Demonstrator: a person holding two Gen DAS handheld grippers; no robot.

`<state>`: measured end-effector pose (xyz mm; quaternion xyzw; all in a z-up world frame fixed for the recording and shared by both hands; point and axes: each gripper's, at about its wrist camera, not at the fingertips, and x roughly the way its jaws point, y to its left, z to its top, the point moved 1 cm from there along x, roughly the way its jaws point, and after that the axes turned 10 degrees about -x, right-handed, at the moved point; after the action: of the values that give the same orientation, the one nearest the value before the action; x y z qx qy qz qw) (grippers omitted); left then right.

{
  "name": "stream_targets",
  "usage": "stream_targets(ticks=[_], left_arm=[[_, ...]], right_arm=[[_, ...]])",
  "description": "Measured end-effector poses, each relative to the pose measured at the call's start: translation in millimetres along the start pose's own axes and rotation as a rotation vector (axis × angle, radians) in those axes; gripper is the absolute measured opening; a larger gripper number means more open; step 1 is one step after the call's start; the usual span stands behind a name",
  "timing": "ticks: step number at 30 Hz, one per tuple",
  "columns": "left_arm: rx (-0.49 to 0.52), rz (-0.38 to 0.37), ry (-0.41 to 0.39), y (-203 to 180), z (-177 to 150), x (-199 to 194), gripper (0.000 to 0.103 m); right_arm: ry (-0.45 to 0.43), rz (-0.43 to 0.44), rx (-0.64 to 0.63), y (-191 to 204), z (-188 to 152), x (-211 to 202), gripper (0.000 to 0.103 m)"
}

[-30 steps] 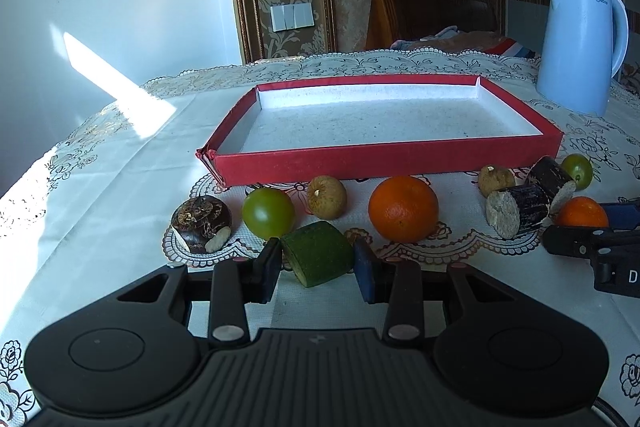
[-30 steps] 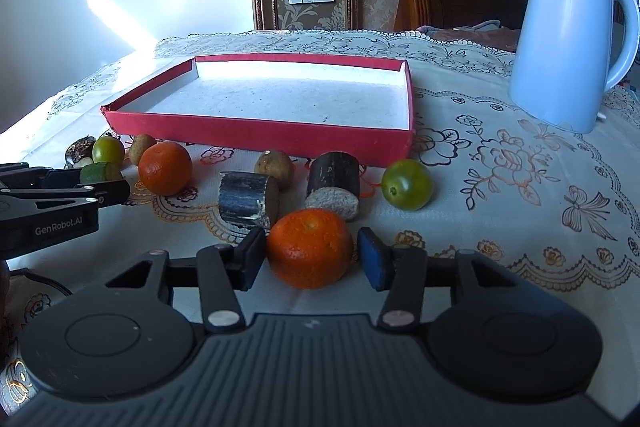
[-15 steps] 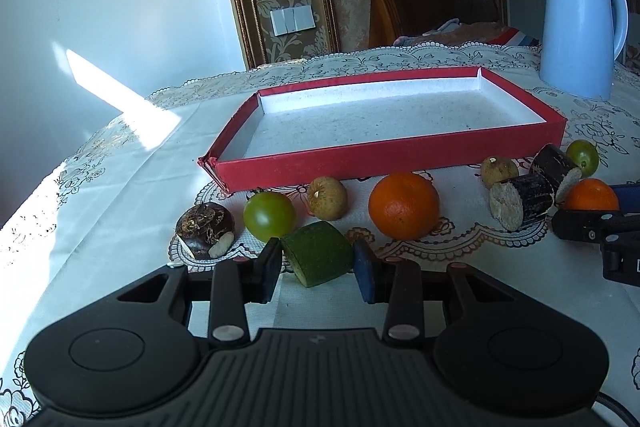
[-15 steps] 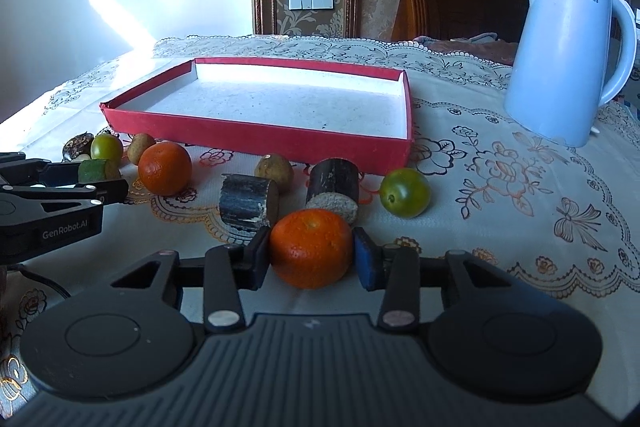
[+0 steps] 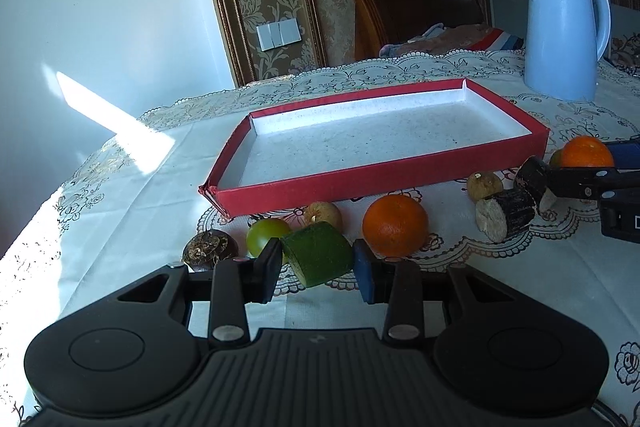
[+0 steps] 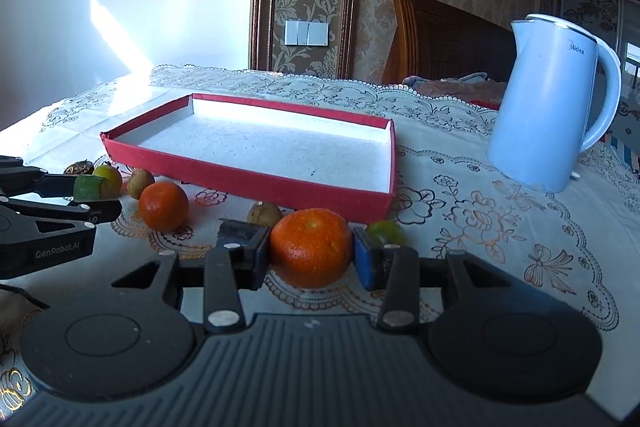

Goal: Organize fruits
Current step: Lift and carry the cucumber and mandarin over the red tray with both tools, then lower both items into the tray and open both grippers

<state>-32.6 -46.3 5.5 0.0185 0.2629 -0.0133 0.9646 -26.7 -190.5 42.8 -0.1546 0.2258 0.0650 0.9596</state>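
Tools clamp green chunk [image 5: 318,254] and orange [image 6: 311,247]; orange now lifted.

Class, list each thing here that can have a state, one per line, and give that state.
Left gripper: shut on the green chunk.
Right gripper: shut on the held orange.
Red tray: nothing in it.
Kettle: upright, lid closed.
Loose orange: on the tablecloth.

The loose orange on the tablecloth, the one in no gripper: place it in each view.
Left wrist: loose orange, centre, right of the gripped green piece.
Right wrist: left of centre, before the tray's near wall.
Shared landmark: red tray.
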Motion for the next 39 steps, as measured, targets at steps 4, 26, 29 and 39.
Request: stream_targets(ticks=[4,26,29,39], left_arm=[[-0.038,-0.025,-0.018,4,28,6,0.038],[-0.104,0.043,0.118,-7,101,165,0.038],[-0.108,0.03,0.151,-8,103,175,0.038],[-0.139,0.009,0.191,-5,102,184,0.047]], right_arm=[[-0.014,-0.021,0.013,-7,24,20,0.04],[0.221,0.007,0.116,-29,73,192,0.04],[0.245,0.016,0.093,-25,76,198,0.04],[0.256,0.019,0.069,-18,79,199,0.042]])
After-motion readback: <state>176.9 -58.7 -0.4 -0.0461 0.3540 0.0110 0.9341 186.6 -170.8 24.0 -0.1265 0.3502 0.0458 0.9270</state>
